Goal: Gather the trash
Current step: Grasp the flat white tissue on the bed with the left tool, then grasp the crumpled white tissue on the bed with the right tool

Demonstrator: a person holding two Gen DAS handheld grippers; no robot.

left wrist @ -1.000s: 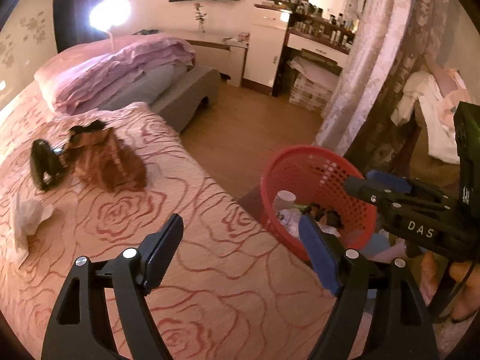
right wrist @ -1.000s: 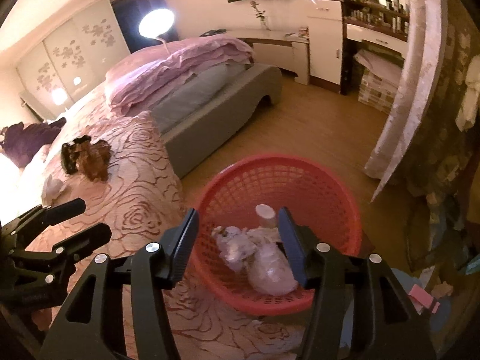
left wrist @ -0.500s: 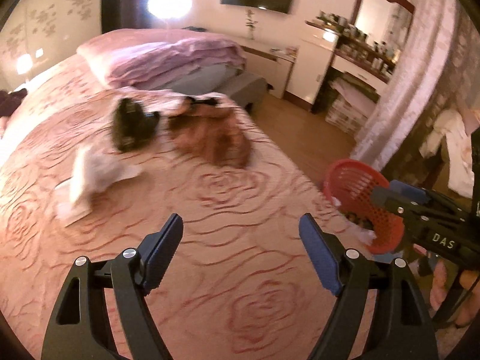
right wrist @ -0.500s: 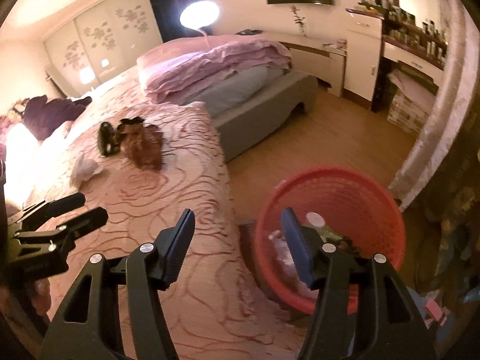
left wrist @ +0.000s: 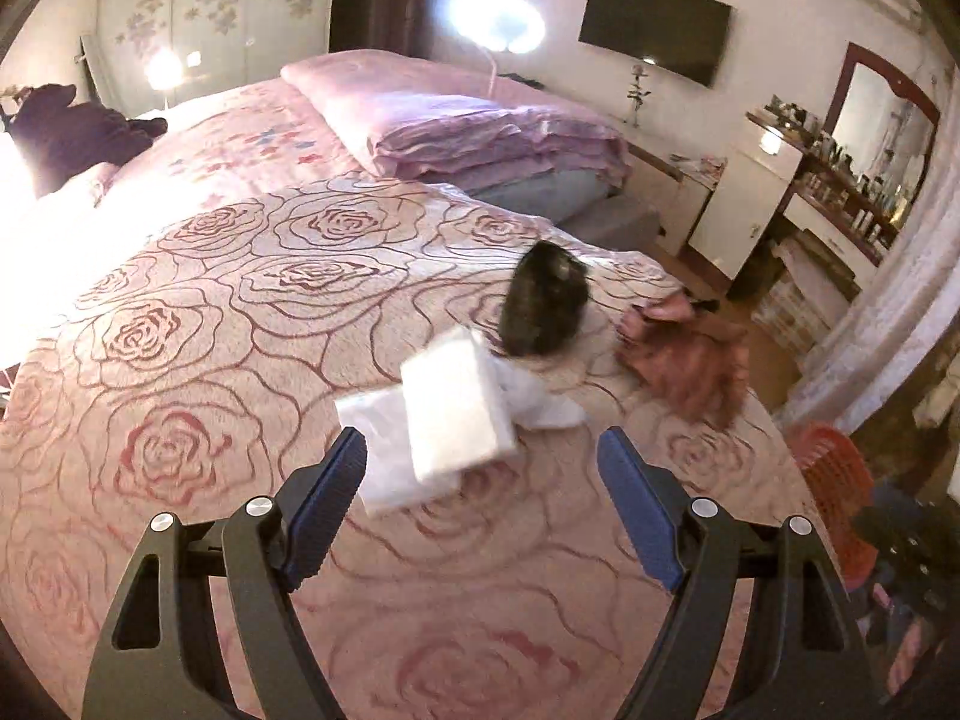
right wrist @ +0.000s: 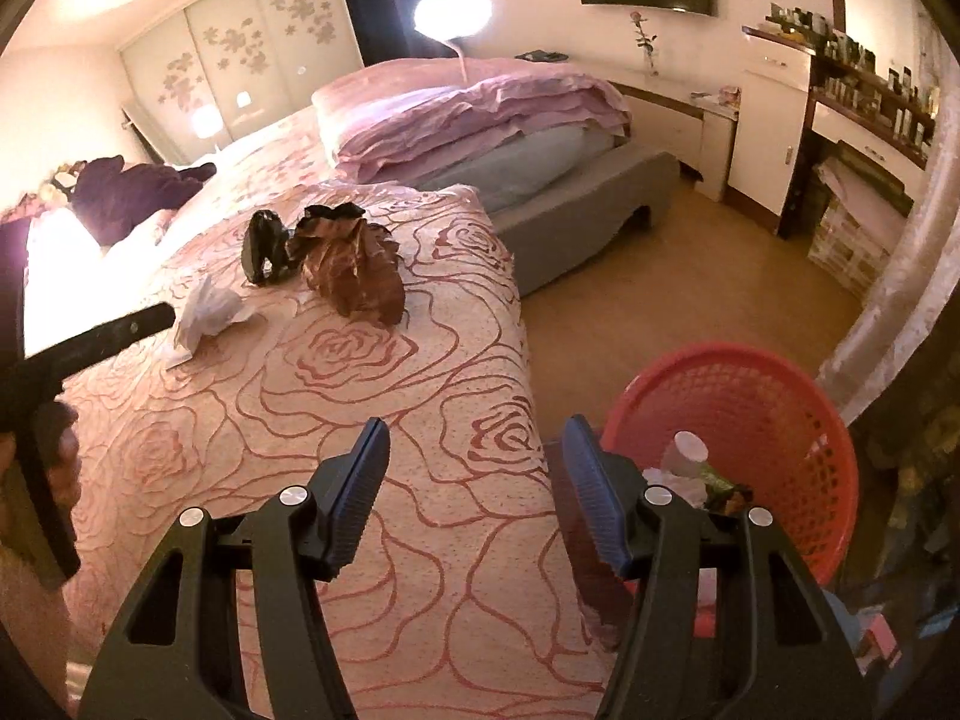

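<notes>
White crumpled trash (left wrist: 456, 414) lies on the rose-patterned bedspread (left wrist: 198, 324), just beyond my left gripper (left wrist: 480, 450), which is open and empty. Behind it sit a black object (left wrist: 543, 306) and a brown crumpled bag (left wrist: 690, 354). In the right wrist view the same white trash (right wrist: 207, 312), black object (right wrist: 264, 246) and brown bag (right wrist: 354, 267) lie far up the bed. My right gripper (right wrist: 477, 429) hangs open and empty over the bed's edge, beside the red basket (right wrist: 780, 384), which holds a bottle (right wrist: 687, 453) and wrappers. The left gripper's finger (right wrist: 102, 339) shows at the left.
Folded pink quilts (left wrist: 480, 126) and a dark purple garment (left wrist: 72, 132) lie at the head of the bed. Wooden floor (right wrist: 690, 276) runs between the bed, a white cabinet (right wrist: 768, 132) and a curtain (right wrist: 900, 276). A bright lamp (right wrist: 453, 9) glares behind.
My left gripper swung from beside the basket across the bed, and the white trash now lies just ahead of it. My right gripper drew off the basket toward the bed edge, jaws slightly wider.
</notes>
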